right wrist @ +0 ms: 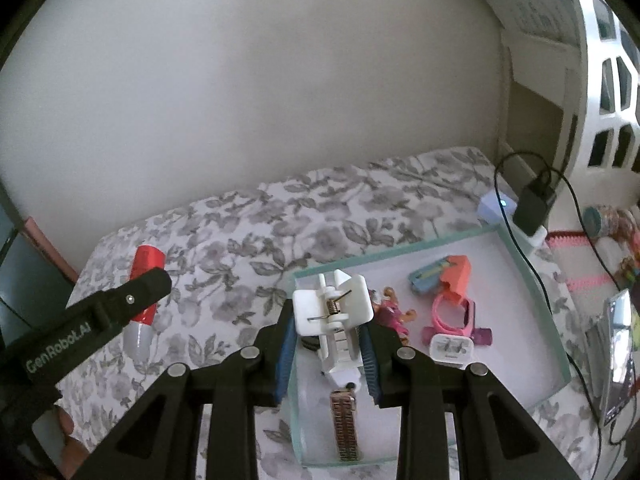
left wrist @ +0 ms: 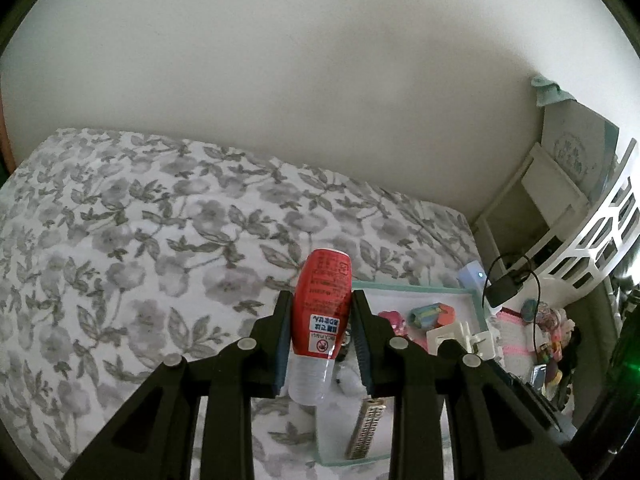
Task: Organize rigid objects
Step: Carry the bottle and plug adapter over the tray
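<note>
My left gripper (left wrist: 319,308) is shut on a red-labelled clear bottle (left wrist: 320,312), held above the floral bedspread (left wrist: 140,240); the bottle also shows in the right wrist view (right wrist: 143,300). My right gripper (right wrist: 330,322) is shut on a white spring clip (right wrist: 334,312) and holds it over the near left part of a shallow green-rimmed tray (right wrist: 532,276). The tray holds a metal harmonica (right wrist: 346,424), a pink ring-shaped toy (right wrist: 452,314), an orange and blue toy (right wrist: 448,274), a pink figure (right wrist: 394,312) and a small white box (right wrist: 452,346).
A black charger with a cable (right wrist: 534,204) sits on a white block behind the tray. A white lattice basket (right wrist: 608,92) and shelves stand at the right. Colourful clutter (left wrist: 548,336) lies right of the tray. A plain wall runs behind the bed.
</note>
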Demonstrator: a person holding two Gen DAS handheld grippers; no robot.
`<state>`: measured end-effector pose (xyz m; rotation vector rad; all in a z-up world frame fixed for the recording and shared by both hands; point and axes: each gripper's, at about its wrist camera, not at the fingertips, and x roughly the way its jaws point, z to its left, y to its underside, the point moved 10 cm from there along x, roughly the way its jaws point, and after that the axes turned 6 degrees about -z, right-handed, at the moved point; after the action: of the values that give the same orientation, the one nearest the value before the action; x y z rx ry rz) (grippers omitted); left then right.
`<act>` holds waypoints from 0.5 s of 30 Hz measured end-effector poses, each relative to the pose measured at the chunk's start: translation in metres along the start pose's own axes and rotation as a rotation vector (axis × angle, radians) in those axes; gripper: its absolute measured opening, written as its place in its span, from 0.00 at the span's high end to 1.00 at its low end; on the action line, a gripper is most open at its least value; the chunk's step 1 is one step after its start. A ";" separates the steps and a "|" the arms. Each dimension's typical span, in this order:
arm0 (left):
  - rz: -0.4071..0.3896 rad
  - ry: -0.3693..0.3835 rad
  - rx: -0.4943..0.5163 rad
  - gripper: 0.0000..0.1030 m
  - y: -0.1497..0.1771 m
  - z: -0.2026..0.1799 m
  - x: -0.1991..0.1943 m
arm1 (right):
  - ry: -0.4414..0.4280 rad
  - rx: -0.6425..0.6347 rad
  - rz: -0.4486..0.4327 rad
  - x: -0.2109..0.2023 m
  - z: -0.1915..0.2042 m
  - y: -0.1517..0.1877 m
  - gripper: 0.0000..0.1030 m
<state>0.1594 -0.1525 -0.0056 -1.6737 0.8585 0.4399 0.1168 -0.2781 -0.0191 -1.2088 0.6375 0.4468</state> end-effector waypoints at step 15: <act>0.108 0.029 0.085 0.71 0.047 -0.031 0.045 | 0.116 0.093 0.094 0.031 -0.067 0.011 0.69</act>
<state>0.1503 -0.2000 -0.0593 -1.5639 0.9793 0.4484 0.1187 -0.3389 -0.0619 -1.1254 0.8090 0.4227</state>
